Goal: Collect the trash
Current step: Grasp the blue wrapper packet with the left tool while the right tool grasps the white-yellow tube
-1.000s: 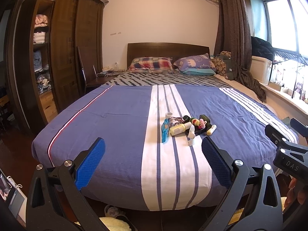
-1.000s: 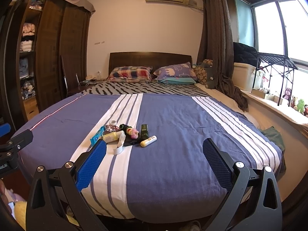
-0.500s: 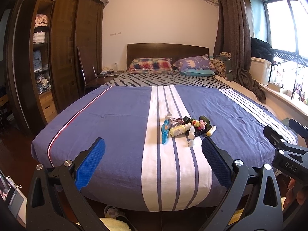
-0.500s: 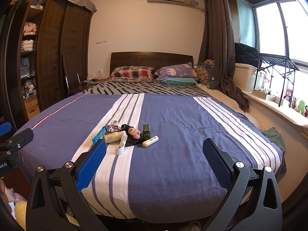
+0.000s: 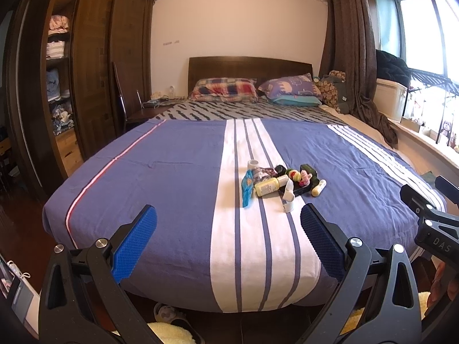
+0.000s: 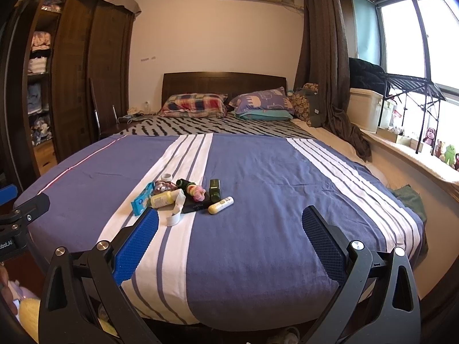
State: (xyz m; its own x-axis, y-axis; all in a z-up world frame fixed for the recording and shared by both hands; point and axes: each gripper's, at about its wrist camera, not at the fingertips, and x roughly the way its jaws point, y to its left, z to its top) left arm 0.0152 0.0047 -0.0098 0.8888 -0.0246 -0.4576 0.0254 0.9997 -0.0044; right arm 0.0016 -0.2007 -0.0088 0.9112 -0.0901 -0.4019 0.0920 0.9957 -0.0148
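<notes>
A wide bed (image 5: 178, 189) fills the bedroom, spread with a blue cover crossed by white stripes, two pillows (image 5: 226, 90) against a dark wooden headboard (image 5: 249, 66), a tall wardrobe (image 5: 94, 66) to one side and a brown curtain (image 5: 350, 43) by the window on the other. Near the middle of the cover, on and just beside the white centre stripe, lies a small heap of trash (image 5: 279, 183): a blue wipes packet (image 5: 247, 189) at its near left edge, a pale yellow bottle (image 5: 269, 187) touching it, a white tube (image 5: 288, 199) pointing toward the foot of the bed, a dark green bottle (image 6: 215, 189) and a small yellow-and-white tube (image 6: 221, 205) at the far right of the heap, with some pink and crumpled bits tangled between that I cannot make out. The left gripper (image 5: 228, 223) hangs over the foot of the bed, its blue-padded fingers (image 5: 134, 243) spread wide and holding nothing, well short of the heap. The right gripper (image 6: 230, 223) hangs alongside at the same edge, likewise spread wide with nothing between its pads, the heap lying ahead and toward its left finger. Each gripper shows at the edge of the other's view.
</notes>
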